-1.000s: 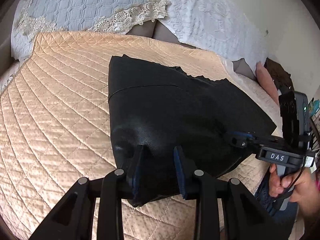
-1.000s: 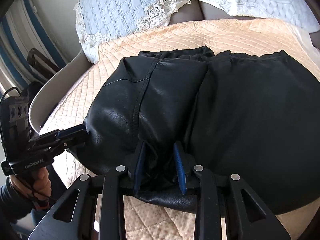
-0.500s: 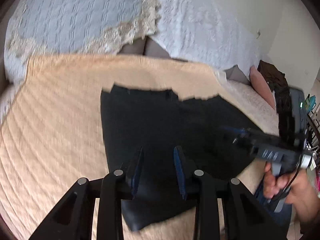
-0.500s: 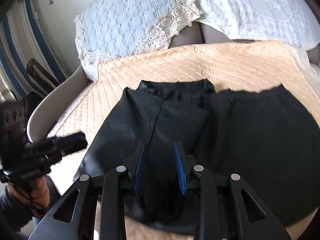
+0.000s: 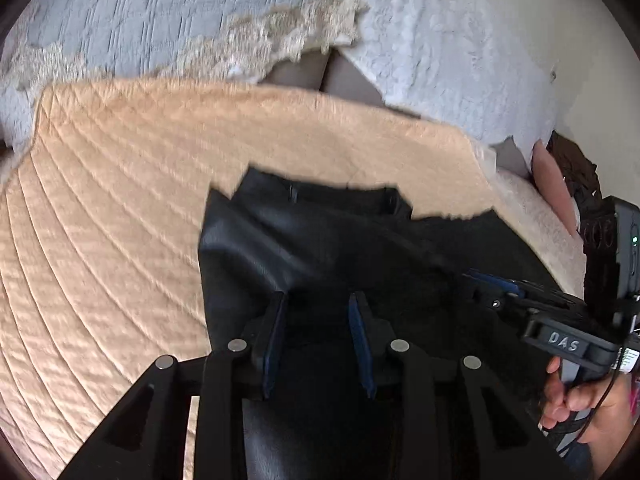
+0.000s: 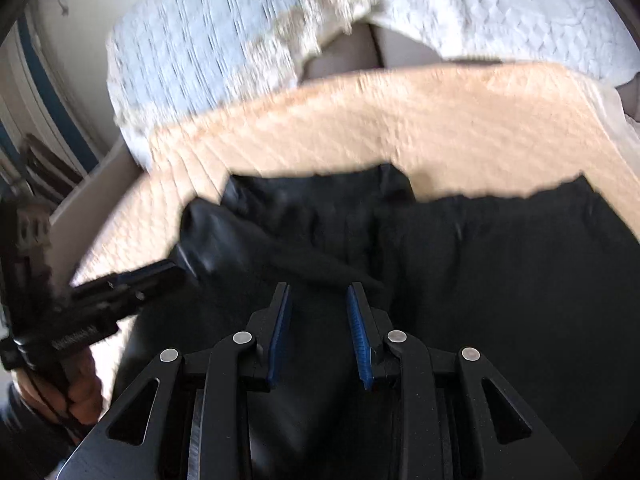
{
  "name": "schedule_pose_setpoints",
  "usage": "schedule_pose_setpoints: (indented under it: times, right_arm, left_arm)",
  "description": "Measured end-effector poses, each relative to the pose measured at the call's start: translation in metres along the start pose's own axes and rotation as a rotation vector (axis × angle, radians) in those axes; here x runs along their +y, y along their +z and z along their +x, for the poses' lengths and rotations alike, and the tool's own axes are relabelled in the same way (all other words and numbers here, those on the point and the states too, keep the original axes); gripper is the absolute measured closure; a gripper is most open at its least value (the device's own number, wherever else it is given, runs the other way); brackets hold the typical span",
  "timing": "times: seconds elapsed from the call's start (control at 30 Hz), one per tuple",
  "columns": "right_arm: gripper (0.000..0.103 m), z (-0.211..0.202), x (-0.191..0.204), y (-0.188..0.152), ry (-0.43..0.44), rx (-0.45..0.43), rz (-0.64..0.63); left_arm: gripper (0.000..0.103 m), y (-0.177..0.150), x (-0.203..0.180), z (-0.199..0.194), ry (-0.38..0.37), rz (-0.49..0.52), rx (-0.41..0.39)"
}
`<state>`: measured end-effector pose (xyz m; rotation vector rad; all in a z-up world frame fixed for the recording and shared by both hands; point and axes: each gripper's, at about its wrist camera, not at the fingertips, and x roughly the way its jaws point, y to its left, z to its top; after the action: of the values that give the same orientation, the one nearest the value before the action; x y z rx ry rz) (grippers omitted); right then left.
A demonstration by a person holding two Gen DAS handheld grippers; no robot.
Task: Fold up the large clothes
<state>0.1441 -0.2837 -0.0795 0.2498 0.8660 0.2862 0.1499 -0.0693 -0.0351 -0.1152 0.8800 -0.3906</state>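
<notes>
1 black garment (image 5: 352, 248) on 1 peach quilt (image 5: 120, 208). 2 pillows, 1 blue (image 5: 160, 16), 1 white (image 5: 460, 52). 2 grippers, left (image 5: 318, 300) & right (image 6: 318, 292). Maybe 1 pink cushion (image 5: 554, 184), pic blurry.

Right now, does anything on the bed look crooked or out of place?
Yes. The black garment lies unevenly on the peach quilt: its far edge is stepped, the left part folded over and wrinkled. Both tongs, left and right, have its near edge between them.

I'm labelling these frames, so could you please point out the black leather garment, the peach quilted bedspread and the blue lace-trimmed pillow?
black leather garment (image 5: 256, 248): left wrist view, shiny left panel.
peach quilted bedspread (image 5: 112, 240): left wrist view, bare quilting.
blue lace-trimmed pillow (image 6: 192, 64): right wrist view, quilted face.
</notes>
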Motion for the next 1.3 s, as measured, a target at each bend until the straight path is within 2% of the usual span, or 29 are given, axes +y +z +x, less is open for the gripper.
schedule_pose_setpoints:
  times: [0.07,0.17,0.23,0.37,0.5,0.57,0.7,0.73,0.77,0.97,1.03,1.1,1.2,1.23,1.3]
  right_arm:
    - [0.074,0.009,0.002,0.006,0.005,0.008,-0.007]
    - [0.074,0.049,-0.01,0.005,-0.021,0.117,0.003]
    - [0.074,0.047,-0.013,0.005,-0.007,0.106,0.015]
    - [0.074,0.018,-0.005,-0.002,-0.022,0.082,0.004]
    - [0.074,-0.034,0.016,-0.032,0.052,0.016,-0.023]
    - [0.074,-0.051,0.032,-0.057,0.08,0.02,-0.065]
    - [0.074,-0.035,0.032,-0.092,0.043,0.077,-0.09]
    - [0.074,-0.033,0.03,-0.096,0.052,0.051,-0.088]
    - [0.074,-0.032,0.029,-0.096,0.05,0.042,-0.089]
    - [0.074,-0.041,0.026,-0.09,0.048,0.033,-0.042]
    - [0.074,-0.06,0.019,-0.089,0.059,-0.011,-0.006]
    - [0.074,-0.074,0.006,-0.093,0.025,-0.047,0.022]
    - [0.074,-0.078,-0.041,-0.1,-0.071,-0.029,0.131]
    - [0.081,-0.081,-0.054,-0.102,-0.042,-0.035,0.165]
    - [0.082,-0.089,-0.073,-0.103,0.009,-0.039,0.223]
  left_arm:
    - [0.068,0.008,0.002,0.007,0.039,-0.003,-0.017]
    - [0.067,0.012,0.01,0.041,0.052,-0.029,0.084]
    - [0.066,0.011,0.01,0.044,0.055,-0.025,0.093]
    - [0.066,0.004,0.004,0.019,0.071,0.0,0.052]
    - [0.066,-0.024,-0.007,-0.032,0.001,0.009,-0.011]
    - [0.066,-0.044,-0.013,-0.054,-0.028,0.008,-0.03]
    - [0.066,-0.085,-0.022,-0.059,-0.007,0.039,0.006]
    - [0.066,-0.09,-0.021,-0.058,-0.004,0.026,0.0]
    - [0.066,-0.092,-0.021,-0.058,0.001,0.022,-0.019]
    - [0.066,-0.086,-0.023,-0.06,0.022,0.002,-0.017]
    - [0.066,-0.085,-0.025,-0.067,0.021,0.003,-0.015]
    - [0.066,-0.088,-0.024,-0.073,0.015,-0.009,-0.018]
    - [0.066,-0.092,-0.023,-0.072,0.016,-0.007,-0.017]
    - [0.066,-0.094,-0.023,-0.069,0.022,-0.002,-0.011]
    - [0.066,-0.094,-0.028,-0.068,0.041,0.019,-0.012]
